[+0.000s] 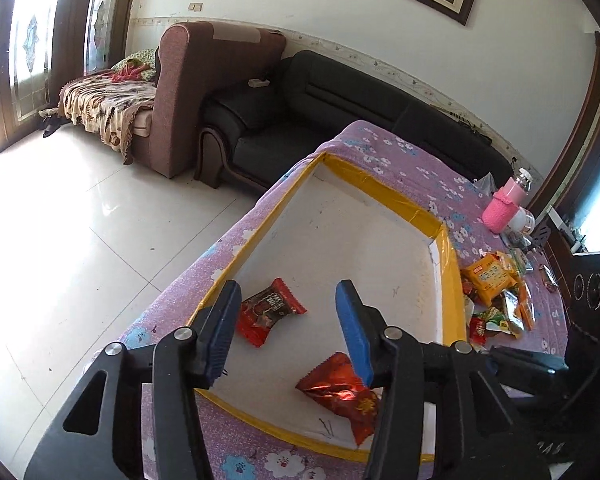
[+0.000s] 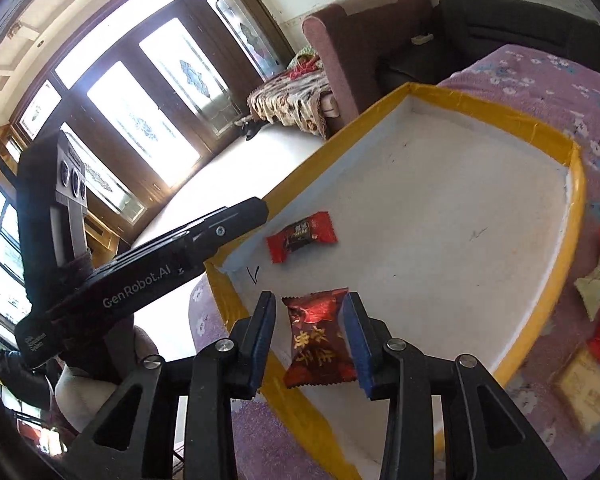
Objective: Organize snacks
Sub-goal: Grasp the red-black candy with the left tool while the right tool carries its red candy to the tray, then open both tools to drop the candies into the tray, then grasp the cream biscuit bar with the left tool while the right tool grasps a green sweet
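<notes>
Left tongs (image 1: 292,332): released, we find nothing between them, poised over the tray (image 1: 384,196).
Right tongs (image 2: 310,344): parted, straddling the dark-red packet (image 2: 318,340) without pressing it.
Tray contents: we count two packets (red wrapper (image 1: 270,310) included), evidently gathered for sorting.
Bench (image 1: 412,160): unsorted snack pile (image 1: 496,296) remains beside the tray.

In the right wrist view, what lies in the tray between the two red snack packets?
Nothing: bare white tray floor separates the small red packet from the dark red packet, which sits between the right gripper fingers. The right wrist view shows it.
</notes>
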Action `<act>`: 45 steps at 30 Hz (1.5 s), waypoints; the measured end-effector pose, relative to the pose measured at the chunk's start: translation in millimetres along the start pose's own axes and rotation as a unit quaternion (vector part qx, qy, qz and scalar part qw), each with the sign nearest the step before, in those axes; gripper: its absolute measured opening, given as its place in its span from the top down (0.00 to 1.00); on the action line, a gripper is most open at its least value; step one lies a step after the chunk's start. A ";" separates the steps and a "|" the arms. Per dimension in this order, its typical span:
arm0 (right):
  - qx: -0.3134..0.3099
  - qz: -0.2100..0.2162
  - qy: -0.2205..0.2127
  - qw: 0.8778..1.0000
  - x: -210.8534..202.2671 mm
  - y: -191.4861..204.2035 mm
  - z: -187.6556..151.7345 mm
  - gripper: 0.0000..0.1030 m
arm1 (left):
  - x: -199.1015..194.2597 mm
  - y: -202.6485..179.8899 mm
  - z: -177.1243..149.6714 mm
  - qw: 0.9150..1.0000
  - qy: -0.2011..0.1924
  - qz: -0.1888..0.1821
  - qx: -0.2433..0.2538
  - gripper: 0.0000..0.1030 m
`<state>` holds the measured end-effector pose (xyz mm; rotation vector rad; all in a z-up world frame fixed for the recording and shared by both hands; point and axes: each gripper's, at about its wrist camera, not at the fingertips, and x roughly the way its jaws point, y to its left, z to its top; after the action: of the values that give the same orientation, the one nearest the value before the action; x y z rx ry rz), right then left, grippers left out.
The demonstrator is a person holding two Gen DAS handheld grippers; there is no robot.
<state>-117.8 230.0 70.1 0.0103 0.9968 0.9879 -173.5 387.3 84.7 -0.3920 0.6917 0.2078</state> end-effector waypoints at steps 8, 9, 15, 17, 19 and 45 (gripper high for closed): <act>0.035 -0.086 -0.051 0.994 -92.4 -86.2 -26.1 0.52 | -27.2 -29.9 -7.5 0.999 -0.031 -0.030 0.009 0.45; 0.048 -0.100 -0.050 0.993 -100.3 -101.9 -32.7 0.52 | -29.6 -34.7 -9.1 0.999 -0.033 -0.038 0.010 0.45; 0.103 -0.137 -0.047 0.984 -111.9 -160.0 -47.3 0.52 | -38.3 -65.5 -22.8 0.997 -0.026 -0.063 0.033 0.45; 0.117 -0.131 -0.058 0.983 -107.8 -169.3 -40.9 0.50 | -39.7 -73.7 -27.4 0.997 -0.021 -0.066 0.040 0.45; 0.128 -0.137 -0.068 0.980 -105.2 -175.5 -35.1 0.47 | -41.4 -81.1 -31.8 0.996 -0.016 -0.071 0.046 0.45; 0.195 -0.194 -0.095 0.957 -153.1 -237.0 -90.8 0.69 | 36.1 -227.5 -103.2 0.965 0.166 -0.155 0.133 0.42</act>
<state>-43.8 -53.2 23.5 0.2267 0.9561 0.4133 -134.7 139.9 52.7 -0.2730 0.9622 -0.2541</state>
